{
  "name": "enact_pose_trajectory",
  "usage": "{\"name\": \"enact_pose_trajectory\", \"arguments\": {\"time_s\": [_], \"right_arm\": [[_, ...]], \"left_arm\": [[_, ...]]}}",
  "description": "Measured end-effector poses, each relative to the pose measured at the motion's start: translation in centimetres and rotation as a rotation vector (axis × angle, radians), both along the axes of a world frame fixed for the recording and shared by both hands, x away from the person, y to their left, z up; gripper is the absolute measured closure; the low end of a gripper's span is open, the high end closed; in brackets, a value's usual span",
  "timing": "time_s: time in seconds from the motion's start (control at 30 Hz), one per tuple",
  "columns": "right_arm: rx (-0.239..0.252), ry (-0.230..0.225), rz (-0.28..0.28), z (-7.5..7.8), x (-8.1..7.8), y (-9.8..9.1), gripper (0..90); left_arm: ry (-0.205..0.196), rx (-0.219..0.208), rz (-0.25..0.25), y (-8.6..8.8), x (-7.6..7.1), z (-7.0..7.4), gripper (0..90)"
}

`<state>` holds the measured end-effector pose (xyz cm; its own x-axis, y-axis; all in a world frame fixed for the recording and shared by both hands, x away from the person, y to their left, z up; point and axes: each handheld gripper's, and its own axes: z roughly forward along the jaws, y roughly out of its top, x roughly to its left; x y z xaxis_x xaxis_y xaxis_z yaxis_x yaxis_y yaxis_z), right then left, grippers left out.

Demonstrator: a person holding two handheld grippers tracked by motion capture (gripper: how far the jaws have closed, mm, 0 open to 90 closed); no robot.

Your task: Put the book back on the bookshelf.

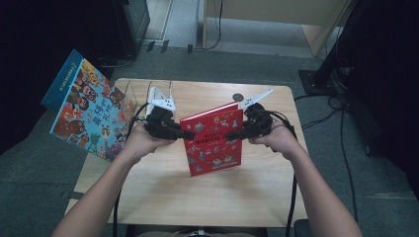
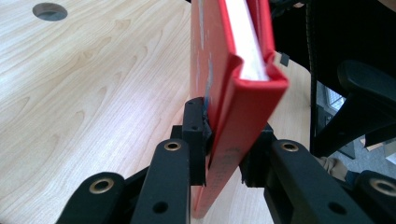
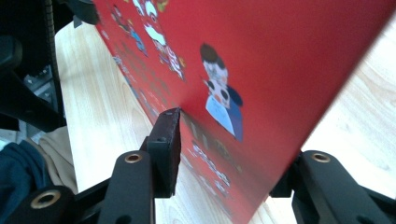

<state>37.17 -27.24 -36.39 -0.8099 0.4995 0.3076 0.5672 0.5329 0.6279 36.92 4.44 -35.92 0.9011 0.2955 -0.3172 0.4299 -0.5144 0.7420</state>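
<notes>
Two grippers on one red book (image 1: 213, 139), held up over the middle of the wooden table (image 1: 163, 197). Left gripper (image 1: 184, 134) clamped on the spine edge, pads tight on both covers. Right gripper (image 1: 231, 135) clamped on the other edge, front cover facing the person. Far left, a blue picture book (image 1: 84, 106) leaning by a clear stand (image 1: 129, 94).

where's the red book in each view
High view: red book at table centre, held between the left tongs and right tongs.
Left gripper view: spine edge rising upright from the tongs, centre.
Right gripper view: illustrated cover slanting across the upper right.
Shared landmark: the light wooden table.
</notes>
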Motion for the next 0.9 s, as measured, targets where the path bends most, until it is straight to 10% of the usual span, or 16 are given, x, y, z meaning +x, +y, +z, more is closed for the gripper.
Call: {"name": "enact_pose_trajectory", "arguments": {"time_s": [0.33, 0.9], "right_arm": [[0.079, -0.070, -0.048, 1.2, -0.2, -1.5, 63.0], [0.065, -0.102, -0.100, 1.9, -0.1, -2.4, 58.7]], "left_arm": [[-0.020, 0.001, -0.012, 0.7, -0.1, 0.0, 79.0], [-0.021, 0.014, -0.031, 0.7, 0.1, 0.2, 80.3]]}}
